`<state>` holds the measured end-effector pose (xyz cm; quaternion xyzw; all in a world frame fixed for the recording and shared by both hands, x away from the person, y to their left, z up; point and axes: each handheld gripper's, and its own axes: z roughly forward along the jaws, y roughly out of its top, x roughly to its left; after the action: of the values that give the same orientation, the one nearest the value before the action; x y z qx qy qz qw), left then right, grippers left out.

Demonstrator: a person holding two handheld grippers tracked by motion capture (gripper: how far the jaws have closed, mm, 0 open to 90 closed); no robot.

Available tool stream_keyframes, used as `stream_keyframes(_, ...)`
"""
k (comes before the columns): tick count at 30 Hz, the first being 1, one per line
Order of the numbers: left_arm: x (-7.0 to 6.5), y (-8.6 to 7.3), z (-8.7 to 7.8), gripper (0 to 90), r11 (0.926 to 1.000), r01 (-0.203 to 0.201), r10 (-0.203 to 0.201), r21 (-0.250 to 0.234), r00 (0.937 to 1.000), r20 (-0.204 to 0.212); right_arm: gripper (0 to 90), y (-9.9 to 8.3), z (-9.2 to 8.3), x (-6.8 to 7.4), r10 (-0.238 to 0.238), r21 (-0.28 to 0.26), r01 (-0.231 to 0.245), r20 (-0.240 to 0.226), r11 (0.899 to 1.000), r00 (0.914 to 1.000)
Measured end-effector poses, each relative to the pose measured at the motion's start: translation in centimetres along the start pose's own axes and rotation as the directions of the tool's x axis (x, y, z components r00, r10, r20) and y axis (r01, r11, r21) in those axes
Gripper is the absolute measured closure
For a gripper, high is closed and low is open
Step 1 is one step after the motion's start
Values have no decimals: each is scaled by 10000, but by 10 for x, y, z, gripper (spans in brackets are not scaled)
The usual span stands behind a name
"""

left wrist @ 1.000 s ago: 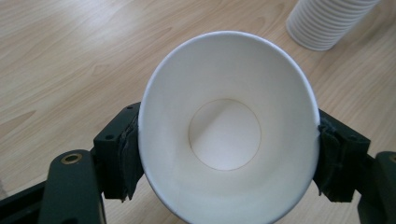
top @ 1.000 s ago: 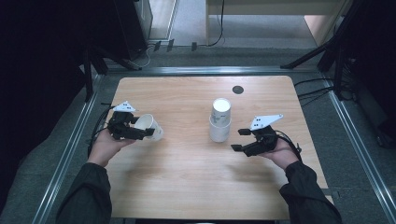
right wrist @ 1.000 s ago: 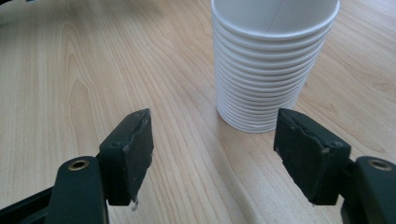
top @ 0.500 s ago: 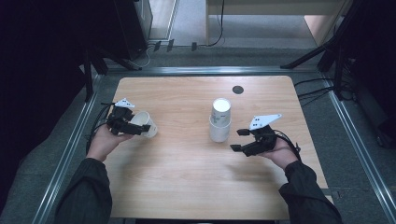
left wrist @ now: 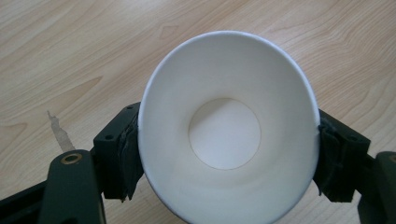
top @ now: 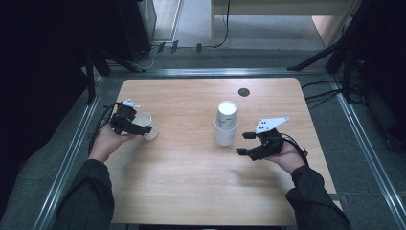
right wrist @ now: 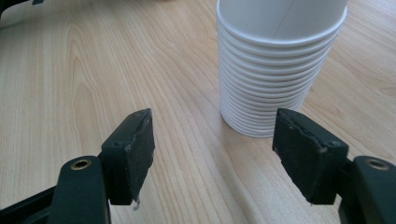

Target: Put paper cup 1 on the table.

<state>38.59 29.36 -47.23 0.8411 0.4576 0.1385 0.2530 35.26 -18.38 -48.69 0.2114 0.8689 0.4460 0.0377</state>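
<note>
the left gripper [top: 136,127] pinches a single paper cup [left wrist: 229,126] by its rim, low over the left side of the table [top: 191,191]. the thin wall is already squeezed oval between the pads, so a harder squeeze could crease it, and a slack one could let it slip and roll. at the centre stands one stack of cups [top: 225,122], over a dozen rims by a rough count. the right gripper [top: 245,143], jaws spread with nothing between them, waits just beside the stack; a careless nudge could topple it.
</note>
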Motion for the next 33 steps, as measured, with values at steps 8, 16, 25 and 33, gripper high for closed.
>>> stream_keyframes(8, -3, 2, 7, 232, 9988, -277, 286, 408, 9994, -211, 300, 0, -1, 0, -40, -21, 40, 14, 10000, 10000)
stream_keyframes(16, -4, 3, 8, 220, 9987, -241, 254, 460, 9993, -287, 303, 0, -1, -1, -20, -15, 20, 23, 10000, 10000)
stream_keyframes(25, -7, 3, 11, 177, 9987, -168, 173, 489, 9998, -117, 303, 0, -1, 0, -3, -31, 3, 7, 10000, 10000)
stream_keyframes(33, -6, 1, 12, 120, 9991, 36, -36, 429, 10000, 9, 304, 1, -1, 0, -70, -34, 70, -1, 10000, 10000)
